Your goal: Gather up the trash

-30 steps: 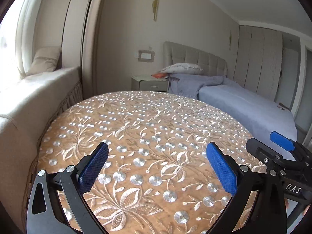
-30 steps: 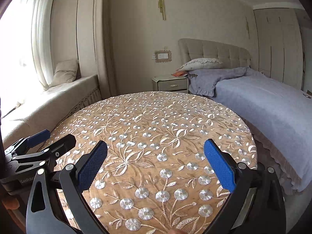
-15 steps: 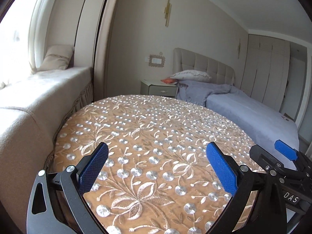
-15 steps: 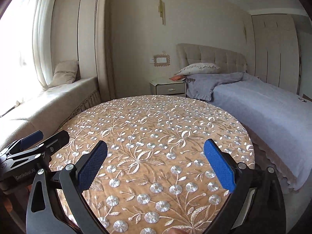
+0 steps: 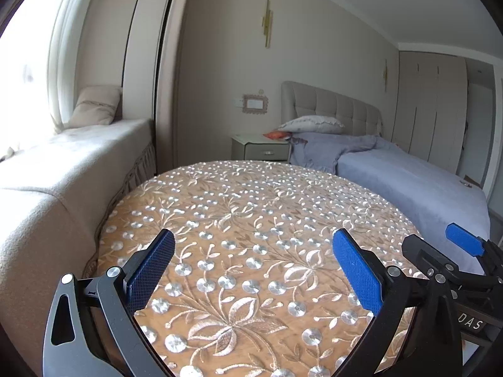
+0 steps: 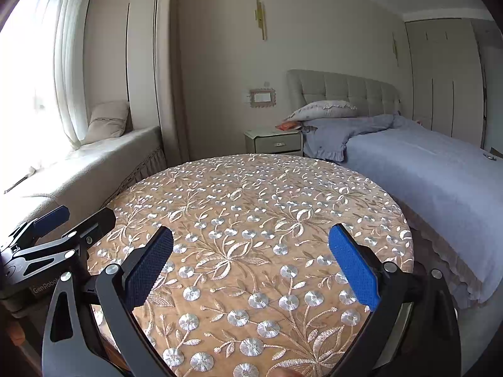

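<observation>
No trash shows in either view. My left gripper (image 5: 253,251) is open and empty, held above the near part of a round table (image 5: 251,207) covered by an orange embroidered cloth. My right gripper (image 6: 250,248) is open and empty above the same table (image 6: 251,194). The right gripper also shows at the right edge of the left wrist view (image 5: 446,251). The left gripper shows at the left edge of the right wrist view (image 6: 72,220). The two grippers are side by side and apart.
A beige window seat (image 5: 63,163) with a cushion (image 5: 94,106) runs along the left. A bed with a blue cover (image 6: 424,169) stands right of the table. A nightstand (image 6: 273,141) stands by the far wall, with an orange item (image 6: 287,125) beside it.
Both grippers have tilted upward, so more of the wall and ceiling shows and the table sits lower in both views. Both stay open and empty.
</observation>
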### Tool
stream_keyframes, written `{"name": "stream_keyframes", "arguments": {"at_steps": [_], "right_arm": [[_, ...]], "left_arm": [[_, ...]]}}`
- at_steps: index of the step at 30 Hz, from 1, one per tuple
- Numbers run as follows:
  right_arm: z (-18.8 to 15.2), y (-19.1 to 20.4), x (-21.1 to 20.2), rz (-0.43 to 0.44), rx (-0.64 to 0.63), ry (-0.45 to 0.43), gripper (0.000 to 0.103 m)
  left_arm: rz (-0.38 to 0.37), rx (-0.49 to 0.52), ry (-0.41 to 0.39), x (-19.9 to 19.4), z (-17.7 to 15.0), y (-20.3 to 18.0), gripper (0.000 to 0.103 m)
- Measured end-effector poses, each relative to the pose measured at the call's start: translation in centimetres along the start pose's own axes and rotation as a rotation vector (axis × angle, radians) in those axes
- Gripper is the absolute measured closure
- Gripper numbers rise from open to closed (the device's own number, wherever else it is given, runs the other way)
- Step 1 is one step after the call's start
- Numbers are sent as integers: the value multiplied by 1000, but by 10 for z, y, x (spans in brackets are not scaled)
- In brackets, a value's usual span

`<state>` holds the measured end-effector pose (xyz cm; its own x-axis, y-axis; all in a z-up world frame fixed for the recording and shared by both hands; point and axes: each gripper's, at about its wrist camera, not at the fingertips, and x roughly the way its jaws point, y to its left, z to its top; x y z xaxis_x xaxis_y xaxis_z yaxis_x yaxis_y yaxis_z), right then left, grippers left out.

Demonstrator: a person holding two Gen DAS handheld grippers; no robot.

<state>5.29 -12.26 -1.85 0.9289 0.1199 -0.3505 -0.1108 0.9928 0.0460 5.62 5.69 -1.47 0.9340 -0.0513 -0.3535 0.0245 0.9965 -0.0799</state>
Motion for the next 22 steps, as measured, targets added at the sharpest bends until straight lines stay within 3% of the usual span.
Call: {"name": "stream_keyframes", "arguments": {"at_steps": [10,16,22], "right_arm": [[-2,7,-2,-23,-24,-24,5],[-5,-7,6,-15,16,-12,4],[-11,-33,16,-3,90,22,5]], "left_arm": [[-4,-2,-6,0,1,1,5],[-1,31,4,7,4,-11,5],[-38,21,63,25,4,-20,5]]}}
